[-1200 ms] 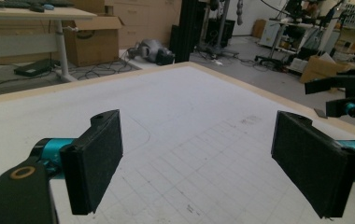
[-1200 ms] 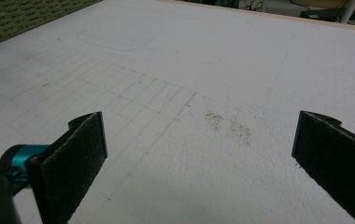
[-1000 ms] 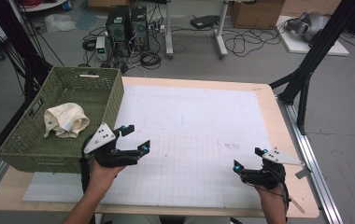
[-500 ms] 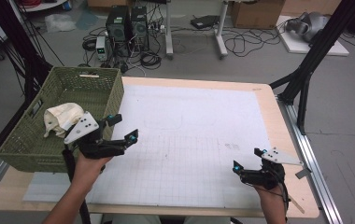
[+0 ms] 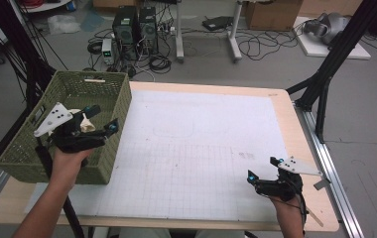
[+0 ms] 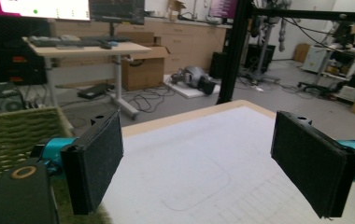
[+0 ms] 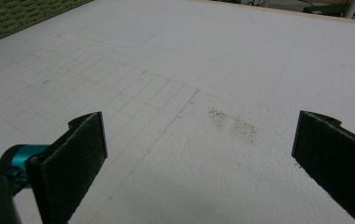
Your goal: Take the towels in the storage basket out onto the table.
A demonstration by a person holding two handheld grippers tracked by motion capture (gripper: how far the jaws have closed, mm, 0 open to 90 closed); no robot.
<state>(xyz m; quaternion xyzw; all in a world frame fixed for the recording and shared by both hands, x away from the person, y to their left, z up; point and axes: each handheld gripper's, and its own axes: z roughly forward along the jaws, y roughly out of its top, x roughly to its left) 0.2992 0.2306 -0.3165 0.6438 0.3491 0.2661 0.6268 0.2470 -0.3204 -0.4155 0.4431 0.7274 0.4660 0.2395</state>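
A green woven basket stands on the table's left side. My left gripper hovers open above the basket's right half, nothing between its jaws. A bit of cream cloth peeks out under it inside the basket; the rest of the cloth is hidden. In the left gripper view the left gripper spans wide over the white mat, with the basket at its left. My right gripper rests open and empty near the front right corner. In its own view the right gripper looks low along the gridded mat.
The white gridded mat covers most of the wooden table. A faint dark smudge marks it ahead of the right gripper. A black frame leg stands by the far right corner. Computer towers and cables lie on the floor beyond.
My left gripper has moved left and away from the mat to above the basket, staying open. The right gripper has not moved.
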